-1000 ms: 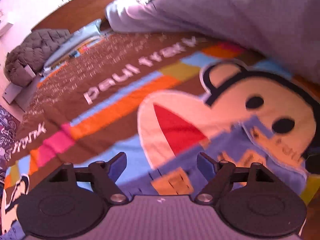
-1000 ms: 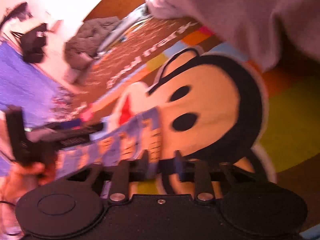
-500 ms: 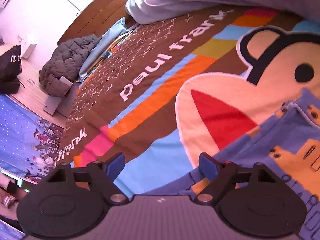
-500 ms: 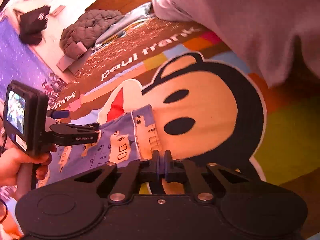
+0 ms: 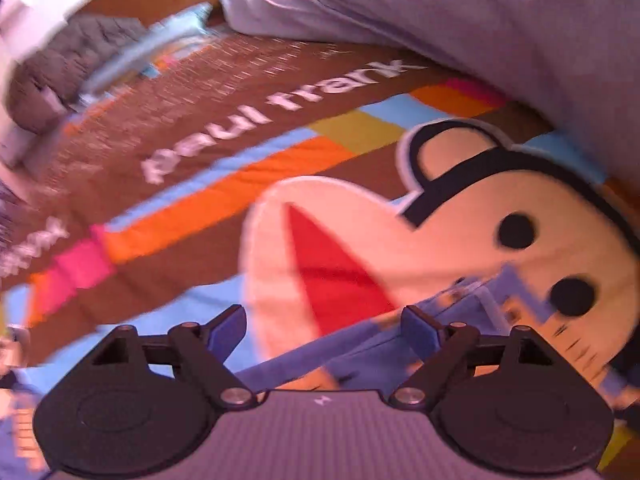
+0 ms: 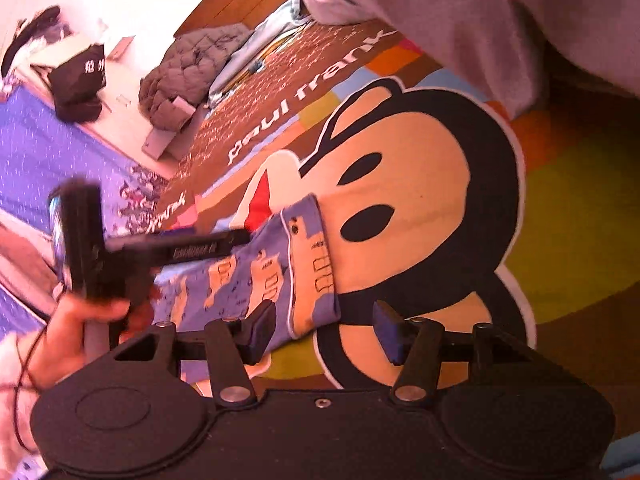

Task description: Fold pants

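The blue pants (image 6: 276, 276) with orange prints lie flat on a cartoon blanket (image 6: 420, 200). My right gripper (image 6: 325, 332) hovers over their near corner. Its jaws are opening, and the corner lies loose by the left finger (image 6: 260, 330). In the blurred left wrist view, my left gripper (image 5: 324, 330) is wide and still opening above the blue pants (image 5: 472, 320). Their edge runs under its jaws and neither pad presses on it. The right wrist view shows the left gripper (image 6: 224, 240) held by a hand (image 6: 76, 332) over the far side of the pants.
A grey duvet (image 5: 480, 32) is heaped along the blanket's far side. A grey quilted jacket (image 6: 192, 68) and light blue cloth lie at the far corner. A black bag (image 6: 76, 84) stands on the floor beside a purple mat (image 6: 36, 152).
The right gripper closed fully, then opened and let go of the pants' corner. The left gripper stayed wide and shifted over the pants, its view swinging sideways.
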